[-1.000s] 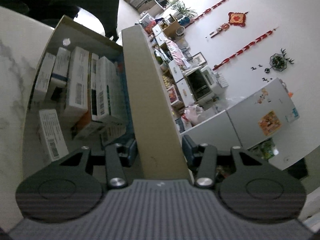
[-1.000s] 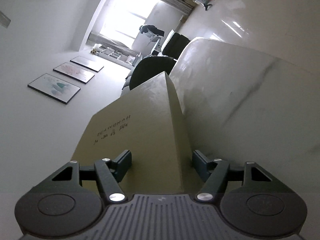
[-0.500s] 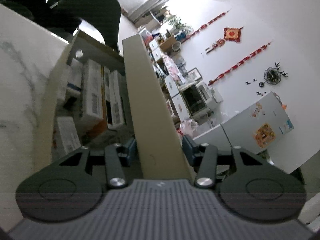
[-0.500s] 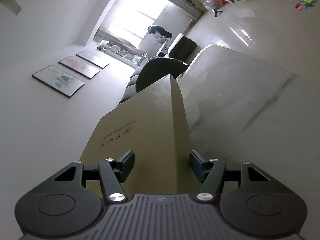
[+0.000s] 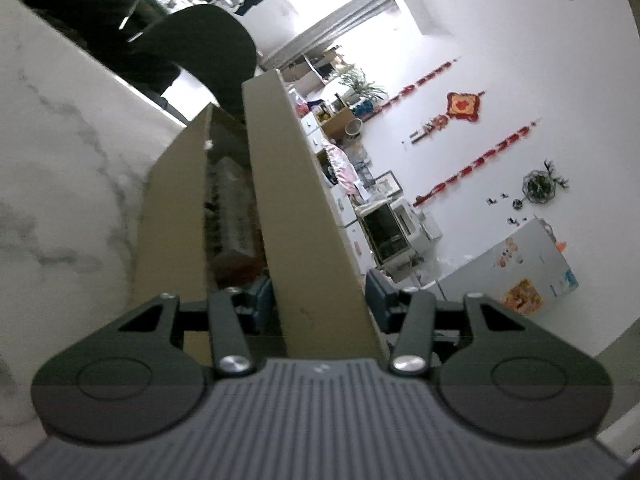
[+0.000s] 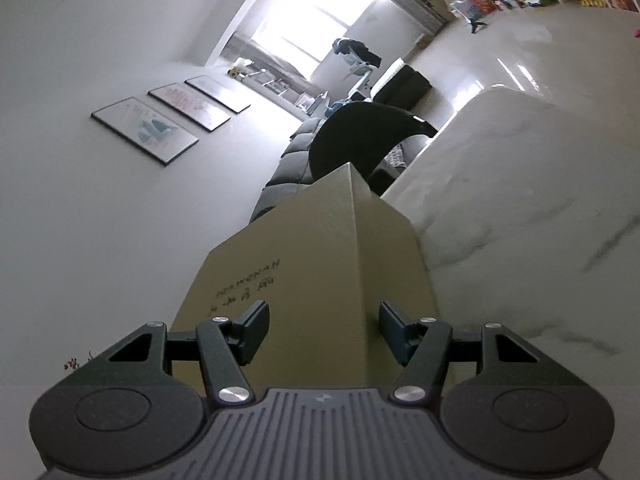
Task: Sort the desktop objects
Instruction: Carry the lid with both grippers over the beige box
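Note:
A tan cardboard box [image 5: 172,220] stands on the white marble table [image 5: 60,160], and several medicine packets [image 5: 232,208] show dimly in the narrow gap under its lid [image 5: 288,200]. My left gripper [image 5: 320,294] is shut on the near edge of that lid, one pad inside the box and one outside. In the right wrist view the same lid [image 6: 304,240] shows printed lettering and a sharp ridge. My right gripper [image 6: 324,326] straddles that ridge with its pads against the two faces. The box's inside is hidden there.
A black chair [image 5: 200,48] stands behind the table's far edge and appears again as the chair [image 6: 360,132] past the box. The marble table [image 6: 520,200] runs along the right side there. Shelves, an oven and a fridge [image 5: 520,272] line the far wall.
The lid has swung toward the box, so the view of the packets shrank from wide to a slit. The right jaws narrowed slightly around the ridge, and the room behind shifted.

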A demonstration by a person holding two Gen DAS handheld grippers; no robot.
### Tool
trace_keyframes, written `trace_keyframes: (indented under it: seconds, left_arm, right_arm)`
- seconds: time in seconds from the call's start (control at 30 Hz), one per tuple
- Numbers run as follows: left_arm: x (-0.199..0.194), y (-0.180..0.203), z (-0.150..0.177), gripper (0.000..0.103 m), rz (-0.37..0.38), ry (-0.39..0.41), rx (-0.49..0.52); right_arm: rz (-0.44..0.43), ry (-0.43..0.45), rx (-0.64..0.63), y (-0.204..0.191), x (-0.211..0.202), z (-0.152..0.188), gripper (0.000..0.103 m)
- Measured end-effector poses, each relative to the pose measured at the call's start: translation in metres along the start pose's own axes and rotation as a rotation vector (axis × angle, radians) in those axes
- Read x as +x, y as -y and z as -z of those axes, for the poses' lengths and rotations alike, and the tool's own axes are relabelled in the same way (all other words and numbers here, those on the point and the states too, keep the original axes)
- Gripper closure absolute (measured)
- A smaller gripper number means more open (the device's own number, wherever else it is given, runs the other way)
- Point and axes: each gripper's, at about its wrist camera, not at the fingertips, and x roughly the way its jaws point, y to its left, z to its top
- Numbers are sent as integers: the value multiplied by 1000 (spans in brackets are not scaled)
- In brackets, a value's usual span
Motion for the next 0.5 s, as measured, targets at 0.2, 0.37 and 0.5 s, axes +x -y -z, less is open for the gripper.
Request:
trace_keyframes:
  seconds: [0.2,0.37,0.5]
  left_arm:
    - [-1,-11,4,51,-50,9,21]
    - [-3,-12,4,49,-59,10,45]
    - [-7,-7,6,48,-85,8,82]
  right_arm:
    - [12,5,-25,-5,-1,5,38]
    - [17,10,-24,-6,4,3,38]
    - [24,24,-13,0,9,-3,38]
